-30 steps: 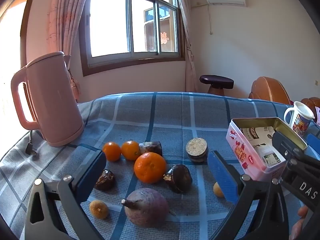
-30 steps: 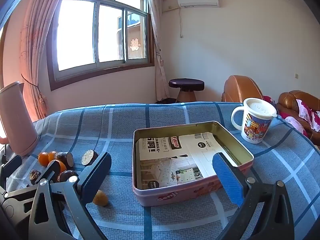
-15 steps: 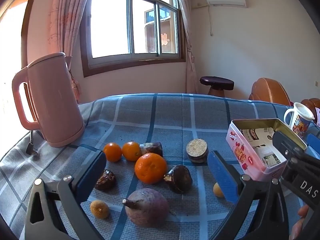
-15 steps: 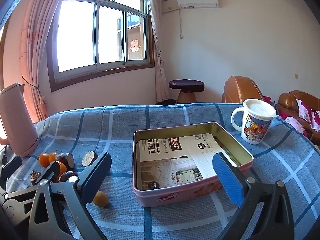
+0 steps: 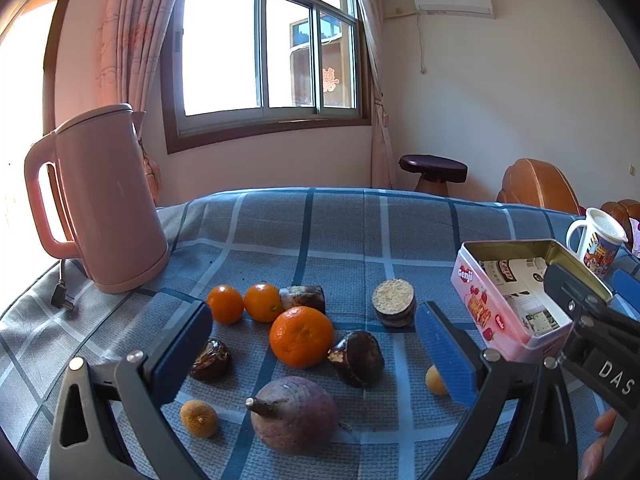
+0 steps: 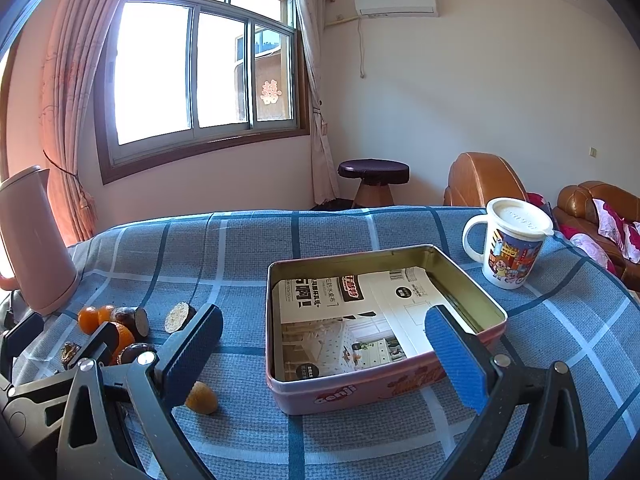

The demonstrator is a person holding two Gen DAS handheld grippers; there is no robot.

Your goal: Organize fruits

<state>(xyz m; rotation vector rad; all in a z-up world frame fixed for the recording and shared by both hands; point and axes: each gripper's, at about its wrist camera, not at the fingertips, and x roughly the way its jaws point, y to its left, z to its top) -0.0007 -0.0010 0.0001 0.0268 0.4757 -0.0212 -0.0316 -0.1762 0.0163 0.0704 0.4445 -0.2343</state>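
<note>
Both claws hang released and empty above the blue checked table [image 5: 340,232], the left claw [image 5: 312,344] over the fruit pile and the right claw [image 6: 320,344] over the pink tin [image 6: 384,392]. The step in hand looks like a first pick, and the big orange [image 5: 301,336] sits squarely between the left claw's pads; a good grasp would come straight down and close across its widest part, gently, since it is round and may roll. Nearest lies a dull purple root-like fruit [image 5: 294,420] with a stub stem, flanked by a small yellow fruit [image 5: 199,418]. The orange touches a dark brown fruit [image 5: 356,358], so clearance there is tight. Beyond sit two small oranges [image 5: 244,304] side by side. The tin stands open, holding only printed paper.
</note>
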